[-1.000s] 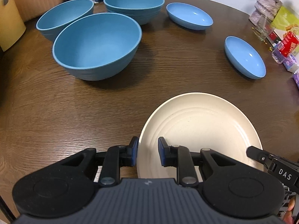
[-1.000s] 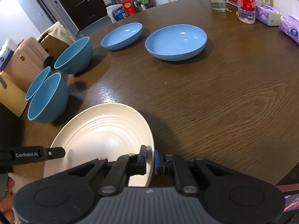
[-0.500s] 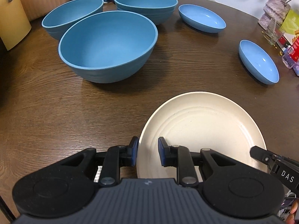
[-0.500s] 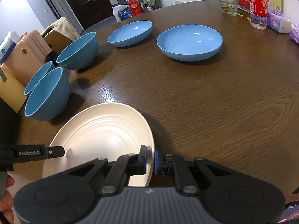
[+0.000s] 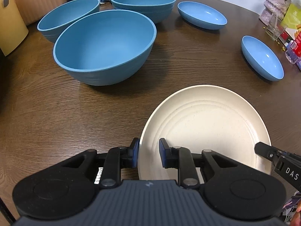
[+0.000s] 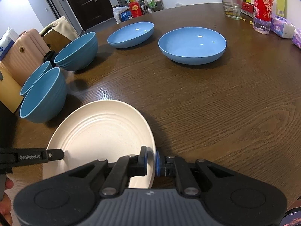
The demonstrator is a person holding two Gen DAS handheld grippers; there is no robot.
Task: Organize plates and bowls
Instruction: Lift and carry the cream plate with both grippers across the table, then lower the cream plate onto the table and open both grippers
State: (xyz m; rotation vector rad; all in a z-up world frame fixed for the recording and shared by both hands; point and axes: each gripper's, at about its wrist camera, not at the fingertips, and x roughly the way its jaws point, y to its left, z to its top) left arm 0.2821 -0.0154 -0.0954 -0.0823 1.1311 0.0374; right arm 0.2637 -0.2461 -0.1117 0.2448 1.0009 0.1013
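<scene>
Cream plate (image 6: pixel 97 131), right-view rim pinch

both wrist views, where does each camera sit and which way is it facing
Left wrist: sits on the left tongs, looking down across the table at the deep blue bowl; its fingers straddle the cream plate's left rim.
Right wrist: sits on the right tongs, facing the shallow blue dish; shut on the plate's right rim, a hand at lower left.
Shared: the plate, the blue bowls, each other's tongs.
</scene>
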